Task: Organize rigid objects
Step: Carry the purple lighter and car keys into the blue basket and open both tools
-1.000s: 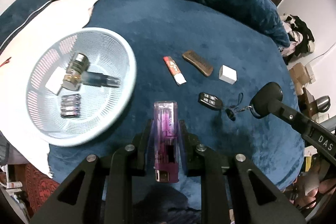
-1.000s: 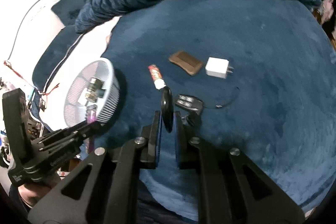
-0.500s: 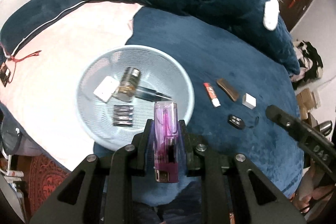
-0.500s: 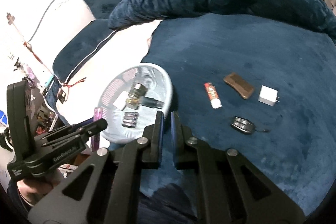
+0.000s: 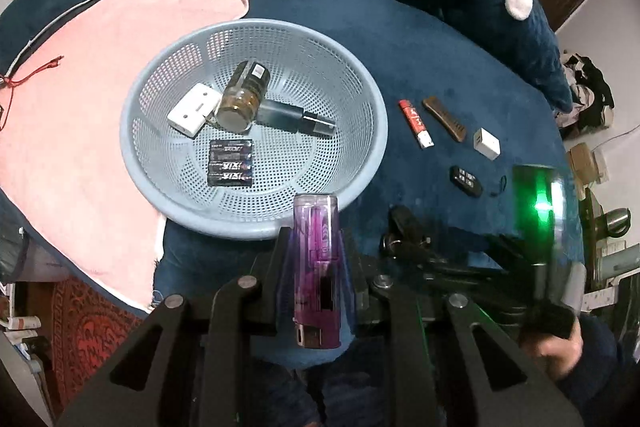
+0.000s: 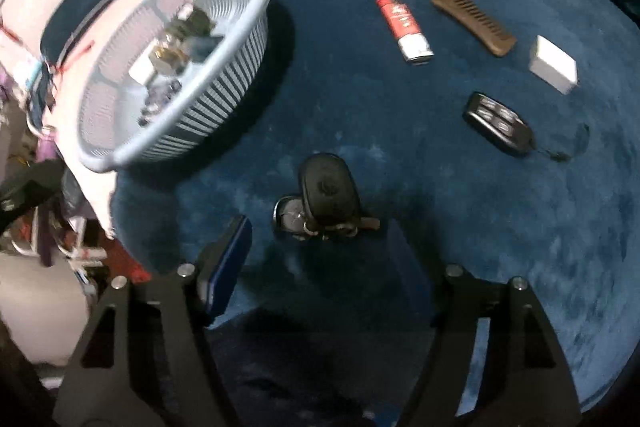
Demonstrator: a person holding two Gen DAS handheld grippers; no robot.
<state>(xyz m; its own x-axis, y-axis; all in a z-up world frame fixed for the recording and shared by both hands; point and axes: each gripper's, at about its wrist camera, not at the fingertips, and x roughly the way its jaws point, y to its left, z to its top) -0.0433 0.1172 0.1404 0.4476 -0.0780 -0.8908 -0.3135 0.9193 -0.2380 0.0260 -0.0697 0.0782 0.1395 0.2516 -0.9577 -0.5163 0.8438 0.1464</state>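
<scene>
The left gripper (image 5: 316, 267) pinches a purple lighter (image 5: 316, 267) short of the basket's (image 5: 256, 227) near rim; an early release drops it outside. The right gripper (image 6: 320, 251), its jaws just opening and now spread, straddles a black key fob (image 6: 328, 195) and may snag its ring.

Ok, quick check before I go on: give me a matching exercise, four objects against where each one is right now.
Objects:
1. purple lighter
2. battery pack
3. wooden comb
4. black key fob with keys

Places:
A. inside the blue basket
B. clamped in the left gripper
C. on the blue blanket, just ahead of the open right gripper
D. on the blanket between the red tube and the white charger

Pairs: 1-B, 2-A, 3-D, 4-C
</scene>
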